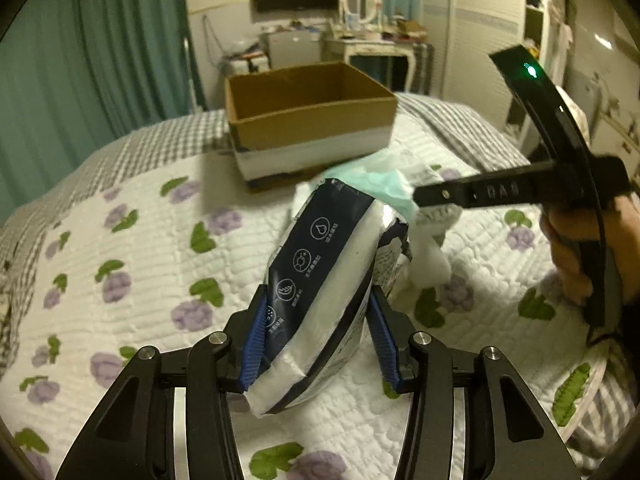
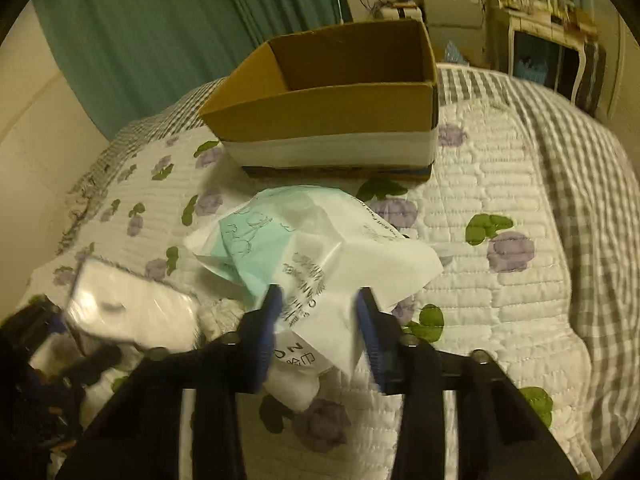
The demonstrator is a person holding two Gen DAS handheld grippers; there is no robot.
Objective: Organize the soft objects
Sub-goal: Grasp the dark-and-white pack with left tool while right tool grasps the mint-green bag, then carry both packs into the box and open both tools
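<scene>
1. Presently I have both picks in hand; the cardboard box [image 1: 308,120] stands open on the bed [image 1: 132,264], well apart from both packs.
2. My left gripper [image 1: 318,332] has its jaws clamped on the dark-banded tissue pack [image 1: 332,272].
3. My right gripper [image 2: 320,312] straddles the white-and-mint pack [image 2: 316,248]; contact there is blurred.
4. Next, I judge: carry both to the box. Its floor is hidden.
</scene>
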